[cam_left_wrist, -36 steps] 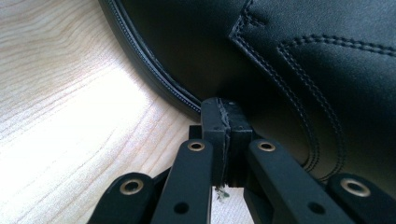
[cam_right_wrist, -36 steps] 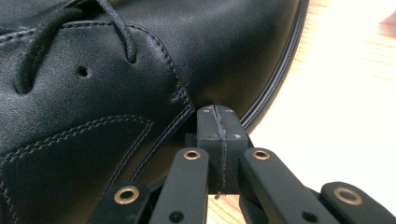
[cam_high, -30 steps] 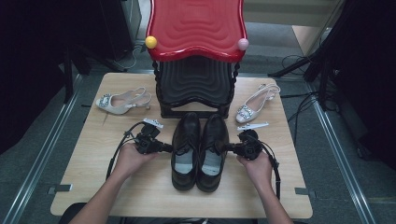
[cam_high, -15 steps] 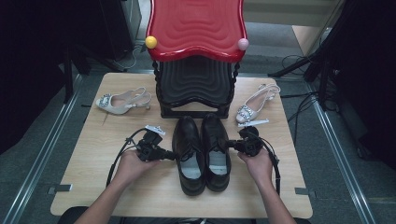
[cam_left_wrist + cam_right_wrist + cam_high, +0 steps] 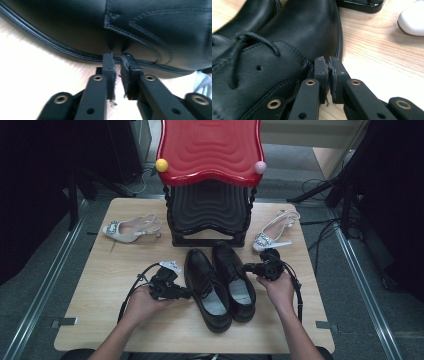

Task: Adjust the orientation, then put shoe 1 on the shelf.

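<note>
Two black leather lace-up shoes lie side by side mid-table, toes toward the rack and the pair tilted, heels to the right. My left gripper (image 5: 189,294) is shut, its tips pressed against the outer side of the left shoe (image 5: 207,290). In the left gripper view the jaws (image 5: 117,56) meet that shoe's side (image 5: 150,25) just above the sole seam. My right gripper (image 5: 248,267) is shut too, tips against the outer side of the right shoe (image 5: 232,275). In the right gripper view the jaws (image 5: 327,60) touch this shoe (image 5: 274,50) beside its laces.
A black rack with a red top (image 5: 210,150) stands at the back middle of the wooden table (image 5: 100,320). One white jewelled heeled sandal (image 5: 131,227) lies back left, another (image 5: 275,230) back right, close to the right gripper; its toe (image 5: 412,22) shows in the right gripper view.
The pair of black shoes has turned, heels swinging right and toes left. The left gripper has come back toward the person; the right gripper has moved slightly forward.
</note>
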